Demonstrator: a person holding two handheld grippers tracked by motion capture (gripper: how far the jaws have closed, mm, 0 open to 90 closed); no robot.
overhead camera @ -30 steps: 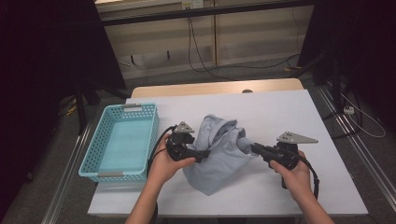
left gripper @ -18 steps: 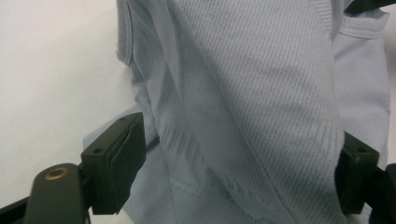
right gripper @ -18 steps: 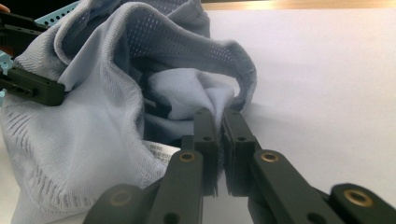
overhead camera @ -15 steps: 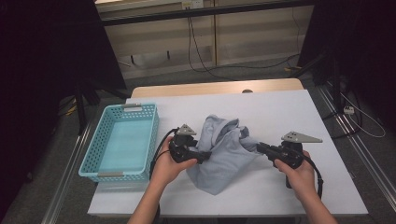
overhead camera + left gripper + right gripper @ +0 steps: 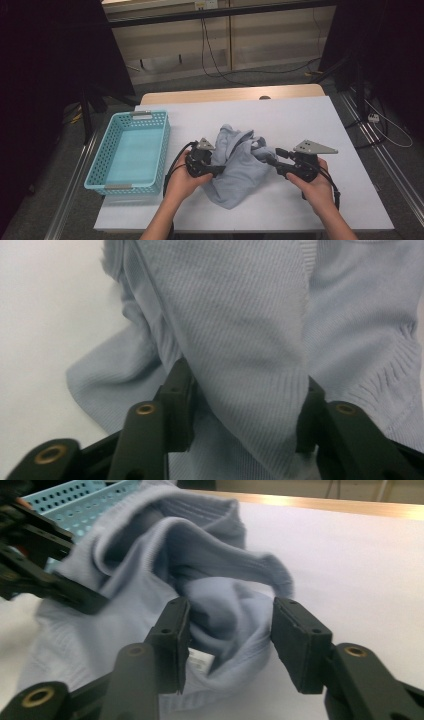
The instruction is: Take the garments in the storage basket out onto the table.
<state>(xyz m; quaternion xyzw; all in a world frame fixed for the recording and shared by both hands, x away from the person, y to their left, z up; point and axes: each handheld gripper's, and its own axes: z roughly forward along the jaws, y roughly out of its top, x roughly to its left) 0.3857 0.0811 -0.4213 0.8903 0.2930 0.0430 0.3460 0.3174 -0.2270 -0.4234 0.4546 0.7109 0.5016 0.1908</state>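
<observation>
Work in hand: we were handling a pale blue sweater [image 5: 239, 165] on the table [image 5: 350, 190], one gripper at each side of it.
Done so far: as we judged it, little; the sweater lay in a crumpled heap, neither spread flat nor folded, and the basket [image 5: 98, 167] held nothing that we could see.
Left to do: by our reckoning, nearly all of it: get a firm hold, straighten or fold the cloth, and perhaps carry it to the basket.
Left gripper [image 5: 244, 407]: its jaws had just been closing, and a fold of knit hung between them; we could not tell whether the pads were already pinching it.
Right gripper [image 5: 229, 640]: its jaws had just been opening; they stood apart with a bunched lump of cloth between them, the right-hand pad plainly clear of it, so we took that hold as let go.
Place: the sweater lay near the middle of the table, just right of the basket and apart from it.
Look: fine ribbed knit, soft and limp, with ribbed cuffs or hems and a small white label [image 5: 197, 661] near the right gripper.
</observation>
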